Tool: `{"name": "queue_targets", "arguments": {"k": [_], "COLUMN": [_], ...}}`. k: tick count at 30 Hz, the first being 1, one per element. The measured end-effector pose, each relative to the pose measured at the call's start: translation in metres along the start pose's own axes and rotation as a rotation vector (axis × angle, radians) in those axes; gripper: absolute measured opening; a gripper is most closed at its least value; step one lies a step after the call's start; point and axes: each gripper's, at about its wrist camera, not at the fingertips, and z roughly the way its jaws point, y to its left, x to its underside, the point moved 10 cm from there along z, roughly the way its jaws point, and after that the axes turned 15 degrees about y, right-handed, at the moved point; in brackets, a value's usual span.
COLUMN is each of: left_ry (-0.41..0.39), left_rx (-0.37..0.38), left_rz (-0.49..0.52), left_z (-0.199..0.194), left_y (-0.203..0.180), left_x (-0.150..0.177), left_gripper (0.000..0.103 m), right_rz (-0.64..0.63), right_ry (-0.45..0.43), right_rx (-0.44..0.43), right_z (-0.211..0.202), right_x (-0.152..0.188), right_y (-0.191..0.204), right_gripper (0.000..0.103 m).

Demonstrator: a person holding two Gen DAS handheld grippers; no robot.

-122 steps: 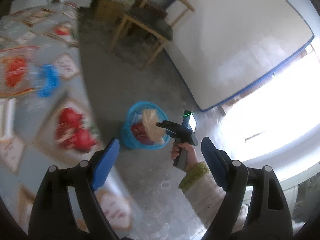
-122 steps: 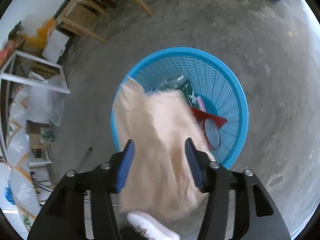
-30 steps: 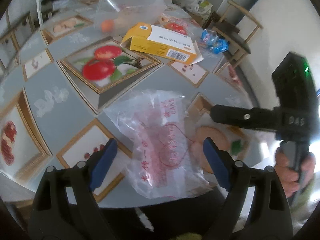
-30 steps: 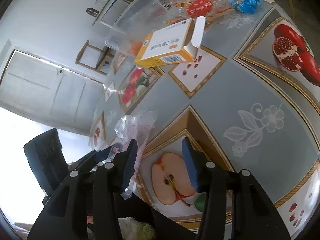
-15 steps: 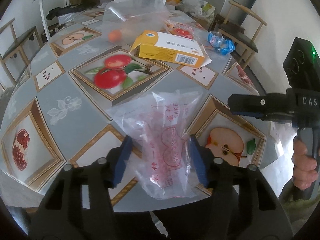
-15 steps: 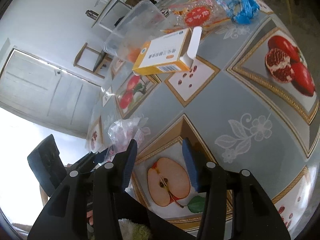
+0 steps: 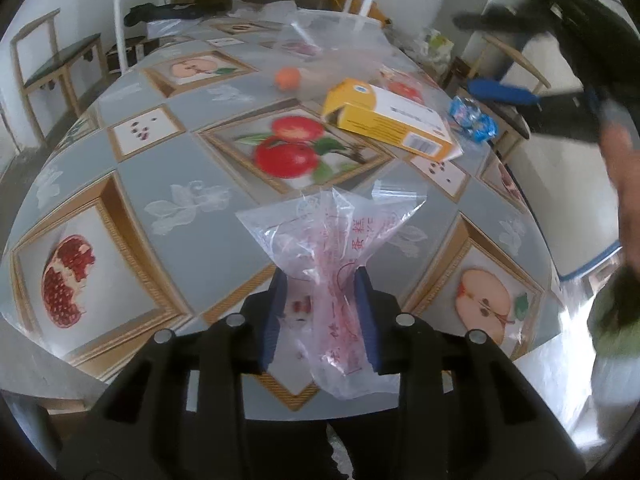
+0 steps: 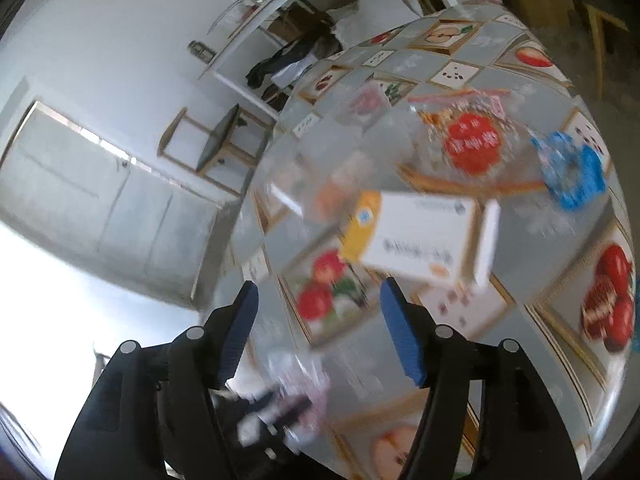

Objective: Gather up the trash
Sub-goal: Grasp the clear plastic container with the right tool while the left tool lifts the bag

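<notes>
Fruit-patterned worktop (image 7: 168,168) filling the frame, left hand-held gripper (image 7: 320,316) at lower centre, jaws just closing, pinching a clear plastic bag (image 7: 336,240), yellow box (image 7: 388,120) upper right, right hand-held gripper (image 8: 320,336) spread wide, just opening, holding nothing.

Right wrist view is motion-blurred throughout. The yellow-and-white carton (image 8: 416,240) shows print that cannot be read; the blue wrapper (image 8: 568,176) at 2 o'clock is a smear. The plastic bag (image 8: 300,384) at 6 o'clock is partly hidden behind the right gripper (image 8: 320,336) fingers.

Left wrist view: the bag's lower end (image 7: 344,376) hangs past the table edge (image 7: 532,344), and whether the pads truly press it cannot be told. The person's hand (image 7: 624,184) at 3 o'clock is blurred and cut by the frame edge.
</notes>
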Motion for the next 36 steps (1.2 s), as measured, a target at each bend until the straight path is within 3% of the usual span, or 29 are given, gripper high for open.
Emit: {"name": "queue_targets", "arguments": {"k": [3, 5, 9, 13, 17, 19, 22, 24, 26, 29, 36], "left_ry": [-0.013, -0.019, -0.030, -0.033, -0.035, -0.037, -0.039, -0.039, -0.042, -0.044, -0.060], "left_rx": [0.023, 0.038, 0.072, 0.091, 0.109, 0.122, 0.135, 0.144, 0.147, 0.148, 0.128], "left_rz": [-0.022, -0.031, -0.040, -0.047, -0.056, -0.062, -0.073, -0.080, -0.089, -0.104, -0.165], "left_z": [-0.002, -0.003, -0.004, -0.005, -0.006, -0.006, -0.007, -0.008, -0.009, -0.010, -0.019], "left_y": [0.008, 0.011, 0.013, 0.014, 0.016, 0.017, 0.020, 0.022, 0.025, 0.028, 0.052], "left_x": [-0.001, -0.001, -0.001, 0.000, 0.001, 0.002, 0.002, 0.002, 0.003, 0.005, 0.012], "left_gripper": [0.031, 0.031, 0.031, 0.031, 0.031, 0.030, 0.030, 0.030, 0.029, 0.029, 0.028], "right_rz": [0.103, 0.192, 0.239, 0.246, 0.277, 0.289, 0.340, 0.346, 0.340, 0.313, 0.199], "right_ry": [-0.010, -0.019, -0.059, -0.036, 0.054, 0.088, 0.136, 0.146, 0.141, 0.117, 0.137], "right_rx": [0.041, 0.078, 0.182, 0.316, 0.371, 0.343, 0.224, 0.164, 0.132, 0.103, -0.033], "right_z": [0.005, 0.010, 0.021, 0.044, 0.070, 0.076, 0.084, 0.085, 0.082, 0.075, 0.053], "right_x": [-0.041, -0.069, -0.114, -0.141, -0.138, -0.132, -0.120, -0.117, -0.114, -0.113, -0.089], "right_y": [-0.003, -0.010, -0.014, -0.024, -0.044, -0.051, -0.058, -0.057, -0.054, -0.046, -0.017], "right_gripper": [0.072, 0.073, 0.073, 0.076, 0.076, 0.076, 0.076, 0.068, 0.054, 0.046, 0.043]}}
